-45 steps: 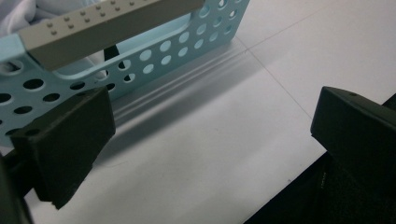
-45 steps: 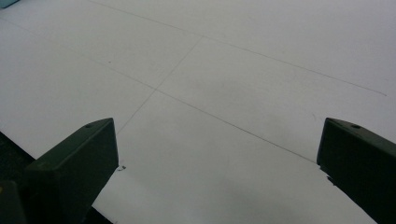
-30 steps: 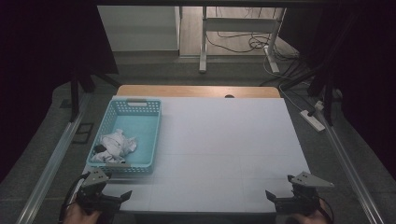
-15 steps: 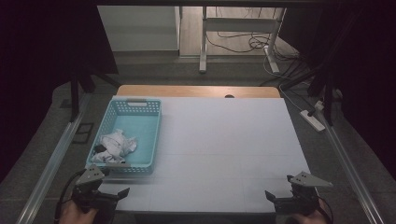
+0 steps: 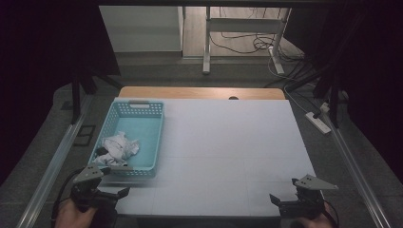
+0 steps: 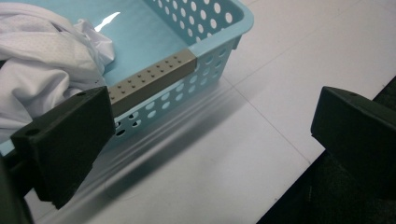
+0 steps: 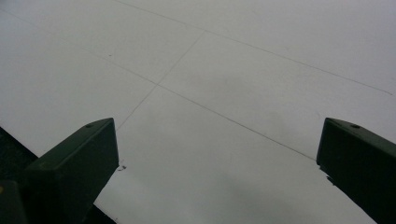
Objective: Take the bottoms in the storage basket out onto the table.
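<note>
A teal perforated basket [image 5: 142, 124] stands at the left of the white table [image 5: 228, 142] and holds a crumpled white cloth [image 5: 116, 147]. My left gripper [image 5: 111, 187] is open at the table's near-left edge, just in front of the basket's near end. In the left gripper view its jaws stand wide apart around empty space [image 6: 212, 135]; the basket [image 6: 205, 42], its grey rim grip [image 6: 149, 81] and the cloth [image 6: 42, 60] lie close ahead on the left. My right gripper [image 5: 290, 197] is open at the near-right edge over bare table [image 7: 217, 163].
A wooden strip [image 5: 199, 92] borders the table's far edge. Metal rails [image 5: 57, 156] run along both sides. A power strip [image 5: 318, 122] and cables lie on the floor to the right, and desk legs [image 5: 206, 42] stand behind.
My left gripper has shifted slightly left and forward, toward the basket's near end. The right gripper has stayed put.
</note>
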`<state>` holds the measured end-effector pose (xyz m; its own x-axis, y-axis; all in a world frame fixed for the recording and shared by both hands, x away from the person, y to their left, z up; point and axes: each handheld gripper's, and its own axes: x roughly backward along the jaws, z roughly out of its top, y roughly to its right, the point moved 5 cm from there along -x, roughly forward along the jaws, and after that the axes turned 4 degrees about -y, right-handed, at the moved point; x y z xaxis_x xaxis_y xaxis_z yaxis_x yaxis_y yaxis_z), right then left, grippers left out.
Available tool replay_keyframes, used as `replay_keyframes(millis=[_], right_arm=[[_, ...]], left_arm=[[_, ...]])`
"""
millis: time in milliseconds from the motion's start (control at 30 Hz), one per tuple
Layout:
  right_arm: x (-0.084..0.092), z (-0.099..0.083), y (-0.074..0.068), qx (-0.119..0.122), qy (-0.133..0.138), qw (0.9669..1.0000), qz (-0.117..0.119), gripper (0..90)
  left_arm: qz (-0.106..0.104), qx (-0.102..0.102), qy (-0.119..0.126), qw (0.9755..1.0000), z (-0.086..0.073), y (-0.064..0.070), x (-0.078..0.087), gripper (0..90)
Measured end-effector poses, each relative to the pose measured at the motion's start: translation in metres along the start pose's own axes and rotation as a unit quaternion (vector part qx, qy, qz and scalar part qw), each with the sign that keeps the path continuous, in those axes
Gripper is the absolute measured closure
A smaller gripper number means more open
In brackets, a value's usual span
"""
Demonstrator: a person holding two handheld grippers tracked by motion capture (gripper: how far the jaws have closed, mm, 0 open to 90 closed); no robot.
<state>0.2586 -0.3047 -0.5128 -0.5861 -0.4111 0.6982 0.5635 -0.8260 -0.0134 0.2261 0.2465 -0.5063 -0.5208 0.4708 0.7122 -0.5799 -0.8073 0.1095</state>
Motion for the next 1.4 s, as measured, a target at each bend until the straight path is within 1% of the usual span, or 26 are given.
replay_keyframes(millis=[67,167,267,400,733,900,1033,1067,1133,1233,1300,1400], right_arm=[[0.000,0.000,0.000,0.000,0.000,1.0000,0.000,0.0],[0.000,0.000,0.000,0.000,0.000,1.0000,0.000,0.0],[0.000,0.000,0.000,0.001,0.000,1.0000,0.000,0.0],[0.000,0.000,0.000,0.000,0.000,1.0000,0.000,0.0],[0.001,0.000,0.001,-0.002,0.001,1.0000,0.001,0.0],[0.000,0.000,0.000,-0.002,0.000,1.0000,0.002,0.0],[0.000,0.000,0.000,0.001,-0.003,0.9999,0.011,0.0],[0.000,0.000,0.000,0.002,-0.005,0.9999,0.012,0.0],[-0.001,0.000,-0.001,0.004,-0.005,0.9998,0.016,0.0],[0.000,0.000,-0.001,0.005,-0.006,0.9998,0.018,0.0],[0.000,0.000,-0.001,0.003,-0.006,0.9998,0.020,0.0],[0.000,0.000,0.000,0.001,-0.004,0.9998,0.021,0.0]], left_arm=[[0.002,0.005,0.002,1.0000,0.002,-0.001,0.000,0.0],[0.008,0.007,0.007,0.9999,0.004,-0.003,0.001,0.0],[0.010,0.009,0.005,0.9999,0.006,-0.005,0.000,0.0],[0.004,0.013,0.007,0.9999,0.008,-0.007,0.000,0.0],[0.013,-0.003,-0.002,0.9999,0.017,-0.012,-0.002,0.0],[0.007,0.003,-0.006,1.0000,0.022,-0.017,-0.004,0.0],[0.002,0.010,-0.010,0.9999,0.025,-0.021,-0.006,0.0],[0.001,0.011,-0.007,0.9999,0.025,-0.022,-0.007,0.0],[0.002,0.010,-0.006,0.9999,0.027,-0.024,-0.008,0.0],[0.013,0.000,-0.011,0.9999,0.029,-0.027,-0.010,0.0],[0.010,-0.006,-0.007,0.9999,0.031,-0.028,-0.011,0.0],[0.013,-0.001,-0.012,0.9998,0.034,-0.030,-0.014,0.0]])
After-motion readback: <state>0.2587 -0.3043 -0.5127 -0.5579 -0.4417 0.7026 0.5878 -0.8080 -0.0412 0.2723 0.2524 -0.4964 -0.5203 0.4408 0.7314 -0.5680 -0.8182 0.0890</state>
